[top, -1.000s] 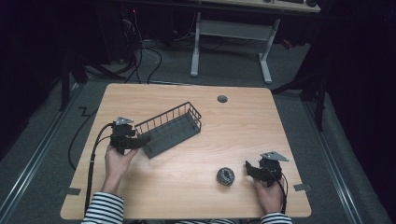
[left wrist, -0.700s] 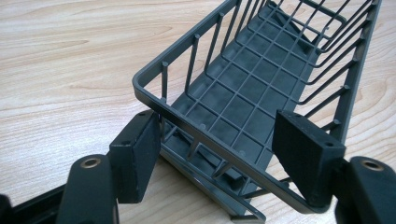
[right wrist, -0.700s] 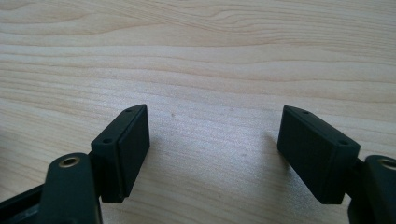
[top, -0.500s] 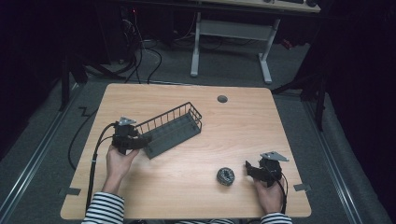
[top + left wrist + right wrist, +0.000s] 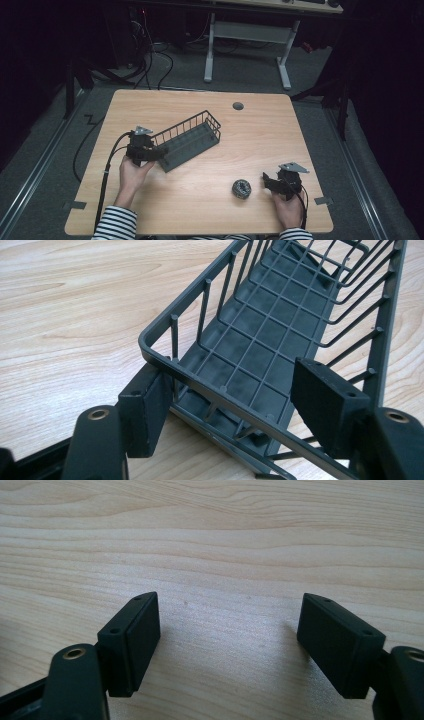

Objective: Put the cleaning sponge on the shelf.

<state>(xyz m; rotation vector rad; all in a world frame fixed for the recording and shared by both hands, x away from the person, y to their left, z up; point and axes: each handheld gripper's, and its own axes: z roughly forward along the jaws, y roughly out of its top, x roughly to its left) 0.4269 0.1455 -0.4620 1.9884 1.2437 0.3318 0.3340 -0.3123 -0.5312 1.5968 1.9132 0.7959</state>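
Meanwhile the left tool [image 5: 159, 153] has shifted the basket [image 5: 192, 138] slightly.

A wooden table [image 5: 280, 135] is carrying a dark wire basket [image 5: 187, 140] at centre-left and a small metallic scourer [image 5: 241, 188] at lower right.

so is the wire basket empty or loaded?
Empty. The left gripper view shows the basket's bare grid floor; the steel scrubber sits outside on the table.

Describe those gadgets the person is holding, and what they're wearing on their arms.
Each hand holds a black gripper, left and right, with two flat, rectangular black jaws on arms with brass-coloured rivets. Each carries a grey three-cornered plate on top and trails a black cable. The sleeves are black-and-white striped.
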